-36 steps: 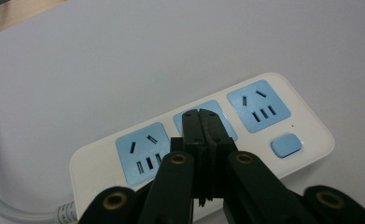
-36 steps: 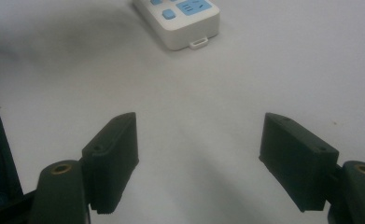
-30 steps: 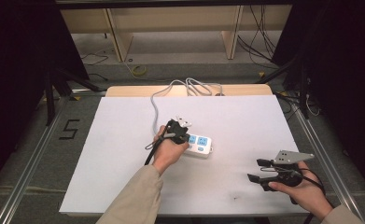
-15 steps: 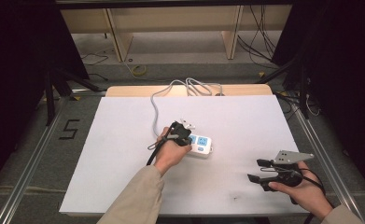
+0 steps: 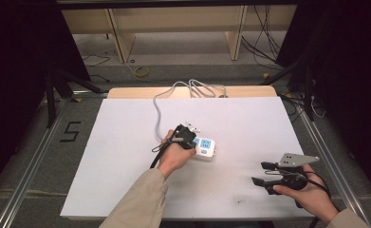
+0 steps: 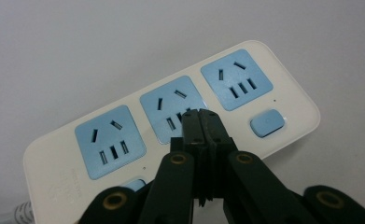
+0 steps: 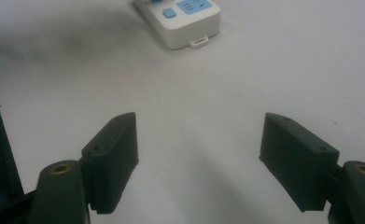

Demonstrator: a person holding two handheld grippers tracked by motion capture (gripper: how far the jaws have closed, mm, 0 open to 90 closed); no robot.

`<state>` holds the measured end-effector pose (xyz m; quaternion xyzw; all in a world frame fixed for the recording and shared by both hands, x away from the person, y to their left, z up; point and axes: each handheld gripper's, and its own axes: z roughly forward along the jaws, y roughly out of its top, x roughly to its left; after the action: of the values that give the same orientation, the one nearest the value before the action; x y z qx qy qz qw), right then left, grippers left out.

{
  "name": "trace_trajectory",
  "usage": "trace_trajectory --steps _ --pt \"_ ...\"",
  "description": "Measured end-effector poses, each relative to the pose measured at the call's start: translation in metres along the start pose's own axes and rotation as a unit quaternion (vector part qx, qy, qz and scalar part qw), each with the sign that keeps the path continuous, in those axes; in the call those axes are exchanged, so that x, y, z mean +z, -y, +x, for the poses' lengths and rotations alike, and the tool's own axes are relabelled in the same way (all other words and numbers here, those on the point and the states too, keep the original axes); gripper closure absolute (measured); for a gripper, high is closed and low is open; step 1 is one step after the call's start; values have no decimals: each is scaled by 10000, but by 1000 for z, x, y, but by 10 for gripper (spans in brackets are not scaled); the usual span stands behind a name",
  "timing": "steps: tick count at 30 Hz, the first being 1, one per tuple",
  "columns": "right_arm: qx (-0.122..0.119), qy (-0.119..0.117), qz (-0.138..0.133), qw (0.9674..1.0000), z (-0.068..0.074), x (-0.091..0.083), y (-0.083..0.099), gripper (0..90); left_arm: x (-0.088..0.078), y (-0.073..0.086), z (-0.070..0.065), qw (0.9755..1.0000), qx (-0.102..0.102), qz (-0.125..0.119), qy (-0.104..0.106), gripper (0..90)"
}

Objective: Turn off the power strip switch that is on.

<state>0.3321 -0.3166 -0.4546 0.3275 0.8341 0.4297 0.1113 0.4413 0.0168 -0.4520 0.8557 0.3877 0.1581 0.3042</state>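
Observation:
A white power strip [image 5: 208, 147] with three blue sockets lies near the middle of the white board, its grey cord [image 5: 158, 105] running to the far edge. My left gripper [image 5: 185, 136] is over the strip's left end. In the left gripper view its jaws are pressed together with nothing between them, and the tips [image 6: 202, 116] sit over the middle socket of the strip [image 6: 290, 100]; I cannot tell whether they touch it. My right gripper [image 5: 257, 173] rests low at the front right, open and empty. The right gripper view shows the jaws [image 7: 199, 149] wide apart, pointing toward the strip's end [image 7: 185, 21].
The white board [image 5: 121, 142] covers a wooden table whose far edge [image 5: 140, 91] shows behind it. The cord coils at that far edge. Metal rails run along both sides, and a "5" [image 5: 70, 131] is marked on the floor at the left.

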Motion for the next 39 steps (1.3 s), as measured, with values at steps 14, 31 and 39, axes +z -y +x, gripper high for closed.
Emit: trace_trajectory --steps 14,31,39 --pt "10 -2 13 10000 0 0 0 280 0 -3 -6 9998 14 128 -155 900" --pt "5 -19 17 10000 0 0 1 281 2 -7 -13 9990 198 232 -321 900" --pt "1 -10 20 10000 0 0 1 280 2 -7 -11 9990 140 244 -339 900"
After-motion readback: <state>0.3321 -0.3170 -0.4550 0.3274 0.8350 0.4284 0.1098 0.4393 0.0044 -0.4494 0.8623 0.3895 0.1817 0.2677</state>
